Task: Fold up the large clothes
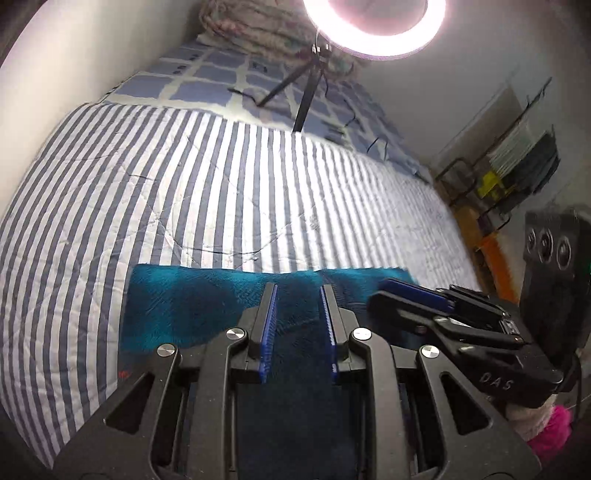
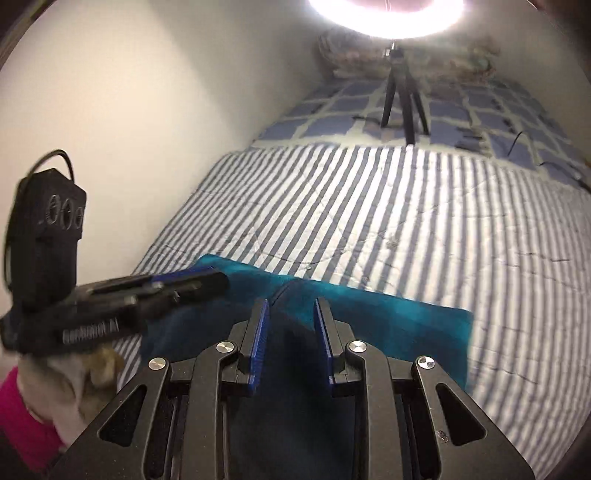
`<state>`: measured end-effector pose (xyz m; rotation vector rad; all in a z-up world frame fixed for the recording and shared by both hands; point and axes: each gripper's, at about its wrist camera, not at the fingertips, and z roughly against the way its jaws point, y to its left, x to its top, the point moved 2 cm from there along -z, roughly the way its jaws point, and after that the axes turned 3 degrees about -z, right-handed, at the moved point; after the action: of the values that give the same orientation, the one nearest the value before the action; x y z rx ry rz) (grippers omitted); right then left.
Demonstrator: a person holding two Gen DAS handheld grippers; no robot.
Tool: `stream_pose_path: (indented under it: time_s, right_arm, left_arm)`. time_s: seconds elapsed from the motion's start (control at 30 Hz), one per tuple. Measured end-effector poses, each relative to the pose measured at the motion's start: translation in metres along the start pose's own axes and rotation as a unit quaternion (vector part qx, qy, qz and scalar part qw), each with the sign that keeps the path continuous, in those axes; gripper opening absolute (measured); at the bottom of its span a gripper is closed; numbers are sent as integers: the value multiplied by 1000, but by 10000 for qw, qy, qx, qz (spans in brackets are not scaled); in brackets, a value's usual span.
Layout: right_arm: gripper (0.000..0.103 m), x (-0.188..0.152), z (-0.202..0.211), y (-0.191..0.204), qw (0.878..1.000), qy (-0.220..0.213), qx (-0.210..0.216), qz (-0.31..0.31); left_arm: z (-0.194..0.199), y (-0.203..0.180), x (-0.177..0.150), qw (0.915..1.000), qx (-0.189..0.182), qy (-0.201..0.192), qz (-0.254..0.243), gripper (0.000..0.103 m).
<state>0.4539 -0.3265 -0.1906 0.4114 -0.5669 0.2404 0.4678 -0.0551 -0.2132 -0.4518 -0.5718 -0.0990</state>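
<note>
Your left gripper [image 1: 297, 286] stands with its two blue-padded fingers [image 1: 271, 295] a narrow gap apart, over the one teal garment [image 1: 192, 299]. The cloth shows through the gap and runs back beneath the jaws. Whether the pads pinch a fold of it or only hover above, you cannot tell from this view. The garment's far edge lies just ahead of the fingertips, and its left edge is well out to the left of them.

From your right wrist camera, that same left gripper [image 2: 207, 278] reaches in from the left, its tips at the garment's [image 2: 388, 314] far left corner.

Your right gripper [image 2: 290, 302] also holds its two fingers [image 2: 260, 317] slightly apart. A raised dark fold of the teal cloth stands in the gap between them. It is not clear whether the pads press on it. From the left wrist camera, the right gripper [image 1: 397, 290] lies just right of your left jaws, low over the cloth.

Beyond both pairs of jaws you have:
- one striped blue-and-white cover [image 1: 184, 177] that the garment rests on
- one checked blue sheet [image 1: 207, 79] further off
- one lit ring light [image 1: 373, 27] on a tripod [image 1: 306, 96]

A pink sleeve [image 2: 22, 410] shows at the lower left, behind your left gripper.
</note>
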Motion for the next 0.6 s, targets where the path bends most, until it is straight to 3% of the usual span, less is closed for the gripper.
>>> stream_pose_path:
  time_s: [0.07,0.13,0.2,0.3,0.4,0.5,0.6]
  right_arm:
    - [23,-8,-20,-1,9997,242,-80,12]
    - [23,-18,-38,-6,9991,410,-126,12]
    - [22,-28,-52,-13,9988,465,-176,-33]
    - [22,-24,-50,-8,9981,543,-290,27]
    - [21,-19,-18,-3,9990,390,-235,2]
    - [22,-32,25,-4,9999,134,-94,-5]
    - [22,-61,48,-11,9996,217,-145,41]
  left_arm:
    - [-15,2,-9,9994,215,182,-195,20]
    - [-38,9,-25,9988,204,344,-290,17]
    - [-42,8,-31,9986,241,189,-428,17]
    - [-34,5,-25,9990,175,295,-302,17]
    - [2,9,-20,9999,55,46,-125,17]
    - [45,15,-36,9989,178,-307,-295,17]
    - [57,31,-58,9992,279,-182,-222,17]
